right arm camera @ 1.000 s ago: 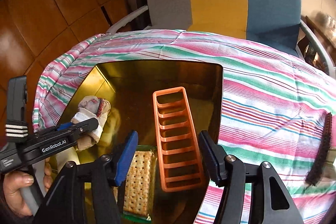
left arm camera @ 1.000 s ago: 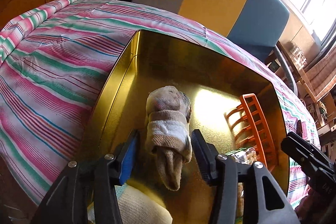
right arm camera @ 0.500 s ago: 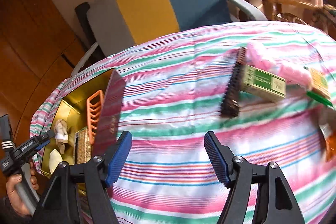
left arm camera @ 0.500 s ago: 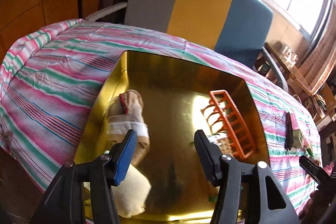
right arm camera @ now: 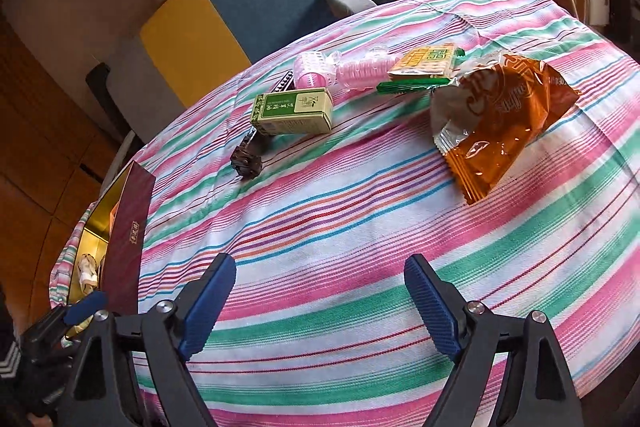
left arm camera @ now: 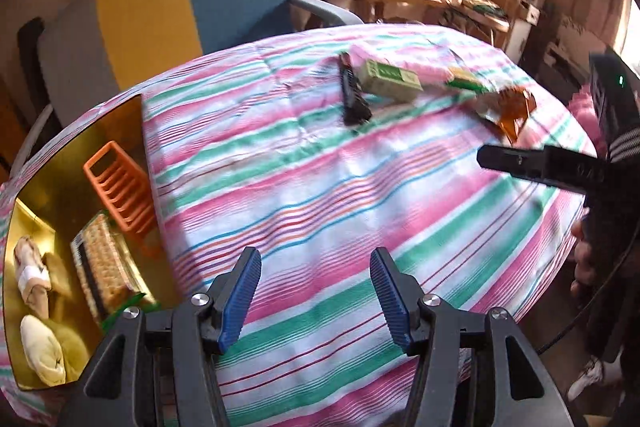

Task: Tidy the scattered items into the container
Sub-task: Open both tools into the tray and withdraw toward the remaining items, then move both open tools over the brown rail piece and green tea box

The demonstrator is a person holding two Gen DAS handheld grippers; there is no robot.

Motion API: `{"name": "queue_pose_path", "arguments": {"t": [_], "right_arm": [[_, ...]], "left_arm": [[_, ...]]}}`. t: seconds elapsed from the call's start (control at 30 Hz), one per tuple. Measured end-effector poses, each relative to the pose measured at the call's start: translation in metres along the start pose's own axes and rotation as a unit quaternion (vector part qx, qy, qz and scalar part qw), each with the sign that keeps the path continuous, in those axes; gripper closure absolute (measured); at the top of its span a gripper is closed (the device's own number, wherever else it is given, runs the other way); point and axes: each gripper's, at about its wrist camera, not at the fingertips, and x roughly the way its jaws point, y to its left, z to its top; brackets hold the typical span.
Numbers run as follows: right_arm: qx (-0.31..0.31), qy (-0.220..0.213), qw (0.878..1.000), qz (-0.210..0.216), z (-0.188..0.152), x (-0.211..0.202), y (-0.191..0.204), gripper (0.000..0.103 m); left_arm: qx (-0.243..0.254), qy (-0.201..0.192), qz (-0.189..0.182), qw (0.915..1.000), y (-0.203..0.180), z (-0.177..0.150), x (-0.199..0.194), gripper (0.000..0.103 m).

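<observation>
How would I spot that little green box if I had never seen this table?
Start at the striped cloth covering the table and look to its far side, where the loose items cluster. The green box lies on its side there, with a dark comb poking out from under it. It is the only hard-edged carton; the others are soft wrappers and pink rollers.

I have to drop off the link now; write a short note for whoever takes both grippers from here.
Left gripper: open, empty, over the striped cloth beside the gold box.
Right gripper: open, empty, facing the leftover items.
Done, in the box: orange rack, cracker pack, rolled sock, a pale yellow item.
Left on the cloth: green carton lying on the black comb, pink rollers, green-edged cracker pack, orange snack bag.
Next, probably: the carton or the comb, which lie nearest the box.
</observation>
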Motion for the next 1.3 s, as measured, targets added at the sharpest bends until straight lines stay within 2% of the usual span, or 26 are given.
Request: {"name": "queue_pose_path", "arguments": {"t": [0.07,0.13,0.27,0.43,0.63,0.73,0.9,1.0,1.1,1.17,1.2,1.27,1.3], "right_arm": [[-0.004,0.001,1.0,0.008,-0.001,-0.003,-0.003,0.012],[-0.008,0.0,1.0,0.016,-0.001,-0.003,-0.002,0.004],[-0.023,-0.003,0.999,0.028,0.011,0.001,0.007,0.002],[-0.064,-0.003,0.997,0.047,0.052,0.018,0.034,0.0],[-0.1,-0.002,0.993,0.068,0.125,0.046,0.073,0.0],[-0.092,0.036,0.991,0.088,0.152,0.076,0.083,0.0],[-0.071,0.099,0.991,0.056,0.171,0.134,0.083,0.0],[-0.067,0.131,0.988,0.052,0.174,0.162,0.084,0.0],[-0.071,0.17,0.979,0.088,0.167,0.183,0.091,0.0],[-0.082,0.17,0.976,0.106,0.161,0.183,0.095,0.0],[-0.069,0.179,0.972,0.139,0.159,0.182,0.093,0.0],[-0.039,0.215,0.953,0.209,0.149,0.183,0.092,0.0],[-0.047,0.223,0.948,0.222,0.143,0.181,0.095,0.0]], "left_arm": [[0.011,0.011,-0.001,0.9999,-0.008,0.001,0.012,0.045],[0.009,0.022,0.001,0.9997,-0.01,0.001,0.022,0.045],[-0.016,0.026,-0.021,0.9993,0.002,0.001,0.035,0.043],[-0.016,0.01,-0.027,0.9995,0.003,0.002,0.041,0.037],[-0.024,-0.012,-0.037,0.999,0.004,-0.001,0.043,0.03],[-0.022,-0.022,-0.045,0.9985,0.003,-0.002,0.045,0.022],[-0.023,-0.034,-0.048,0.998,0.002,-0.004,0.045,0.019],[-0.021,-0.04,-0.049,0.9978,0.002,-0.005,0.045,0.017],[-0.02,-0.045,-0.048,0.9976,0.001,-0.006,0.045,0.016],[-0.019,-0.048,-0.048,0.9975,0.001,-0.006,0.045,0.016],[-0.019,-0.05,-0.047,0.9974,0.001,-0.007,0.044,0.015],[-0.017,-0.056,-0.046,0.9972,0.0,-0.008,0.044,0.015],[-0.016,-0.059,-0.046,0.9971,0.0,-0.009,0.044,0.015]]}}
